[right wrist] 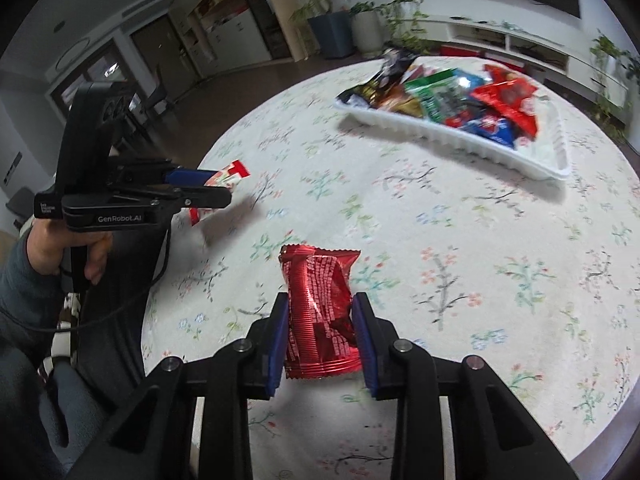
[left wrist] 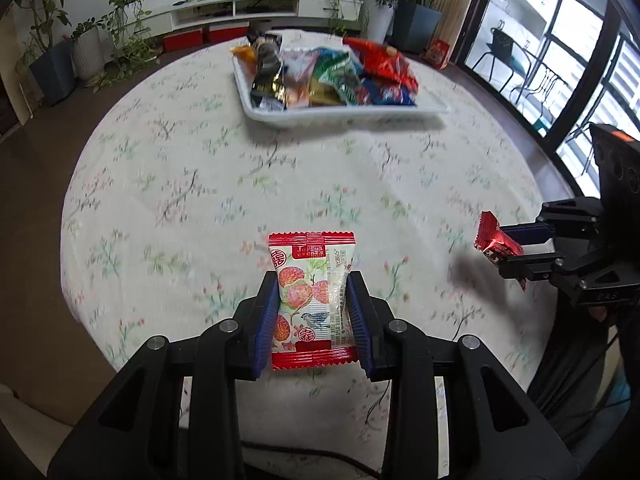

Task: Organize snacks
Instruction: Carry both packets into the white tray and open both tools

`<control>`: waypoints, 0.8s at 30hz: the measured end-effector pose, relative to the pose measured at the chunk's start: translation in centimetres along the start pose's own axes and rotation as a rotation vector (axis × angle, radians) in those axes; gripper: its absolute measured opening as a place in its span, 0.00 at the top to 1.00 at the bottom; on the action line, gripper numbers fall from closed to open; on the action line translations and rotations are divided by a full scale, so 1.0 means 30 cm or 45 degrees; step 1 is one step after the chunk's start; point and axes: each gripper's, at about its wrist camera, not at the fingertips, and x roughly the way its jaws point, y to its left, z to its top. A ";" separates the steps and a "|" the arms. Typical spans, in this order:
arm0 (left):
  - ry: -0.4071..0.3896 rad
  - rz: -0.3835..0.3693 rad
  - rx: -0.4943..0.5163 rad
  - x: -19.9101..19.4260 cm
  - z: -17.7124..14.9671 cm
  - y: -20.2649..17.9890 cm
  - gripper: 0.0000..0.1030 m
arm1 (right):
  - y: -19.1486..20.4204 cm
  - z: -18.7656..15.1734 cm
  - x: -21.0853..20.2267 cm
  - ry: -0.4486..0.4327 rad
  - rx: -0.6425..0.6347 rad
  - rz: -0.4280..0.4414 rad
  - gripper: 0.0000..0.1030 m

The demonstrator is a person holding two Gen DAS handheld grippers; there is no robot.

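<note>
My left gripper (left wrist: 312,280) is shut on a white snack packet with red ends and a fruit print (left wrist: 310,300), held above the near part of the round table. It also shows at the left of the right wrist view (right wrist: 218,188). My right gripper (right wrist: 320,300) is shut on a crumpled red foil snack packet (right wrist: 318,312), held above the table. It also shows at the right of the left wrist view (left wrist: 502,250) with the red packet (left wrist: 494,242). A white tray (left wrist: 344,114) at the far side holds several snack packets; in the right wrist view the tray (right wrist: 472,146) is at the upper right.
The round table has a floral cloth (left wrist: 192,168). Potted plants (left wrist: 52,60) and a low white TV cabinet (left wrist: 240,8) stand beyond it. A glass door (left wrist: 560,60) is at the right. A person's hand (right wrist: 52,248) holds the left gripper.
</note>
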 end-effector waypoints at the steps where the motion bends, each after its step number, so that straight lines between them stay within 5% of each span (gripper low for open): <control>1: -0.010 -0.014 0.000 -0.005 0.024 0.001 0.69 | -0.013 0.007 -0.009 -0.016 0.013 -0.011 0.67; 13: -0.210 -0.055 0.005 -0.025 0.457 0.045 0.69 | -0.167 0.256 -0.150 -0.258 0.149 -0.228 0.67; 24: -0.248 -0.001 0.087 0.161 0.835 0.010 0.69 | -0.231 0.552 -0.040 -0.289 0.139 -0.389 0.67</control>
